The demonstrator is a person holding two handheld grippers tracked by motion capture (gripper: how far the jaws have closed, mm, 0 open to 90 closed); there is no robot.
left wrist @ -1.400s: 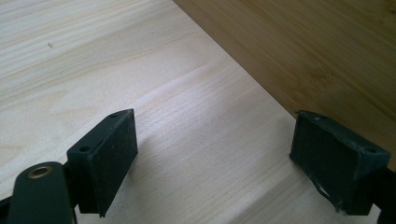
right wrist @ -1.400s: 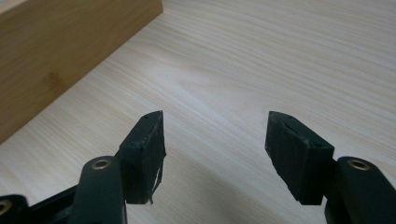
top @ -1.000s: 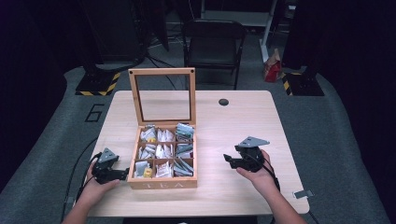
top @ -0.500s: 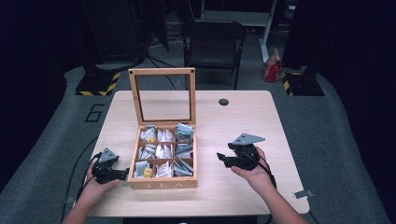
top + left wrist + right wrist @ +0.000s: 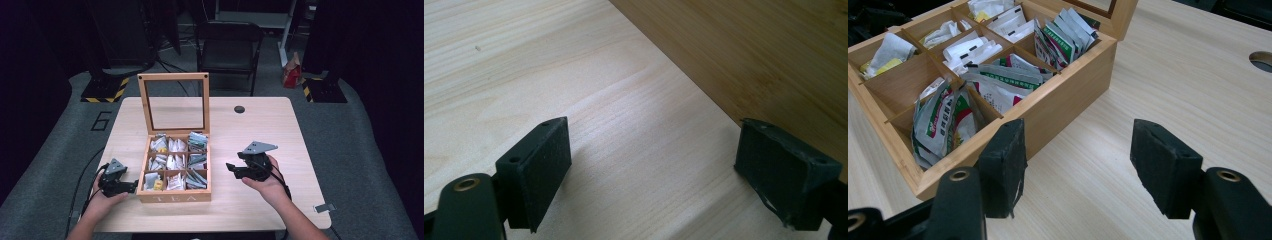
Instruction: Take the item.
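**Clerk:** Item one, wooden tea box, lid raised upright at the far side, nine compartments stocked with sachets. It stood between the two grippers, on the surface.

**Checker:** Position against the fingers?

**Clerk:** Right gripper was off the surface, fingers set wide with nothing between them, pointed at the box's near right corner; the box began just beyond the fingertips. Left gripper sat low beside the box's left wall, fingers also wide and empty, one tip close to that wall, whether touching I could not tell.

**Checker:** Risks, as judged?

**Clerk:** A forward push from the right could strike the corner and slide the box, since no finger gripped it. Sachets in the nearest compartment stood packed and leaning; wide fingers dropped in there might catch two, or snag a divider. The upright lid could swing shut if knocked.

**Checker:** Room?

**Clerk:** Bare surface lay open behind and to the outer side of the right fingers. The left fingers had bare surface ahead, with the box wall hard alongside.
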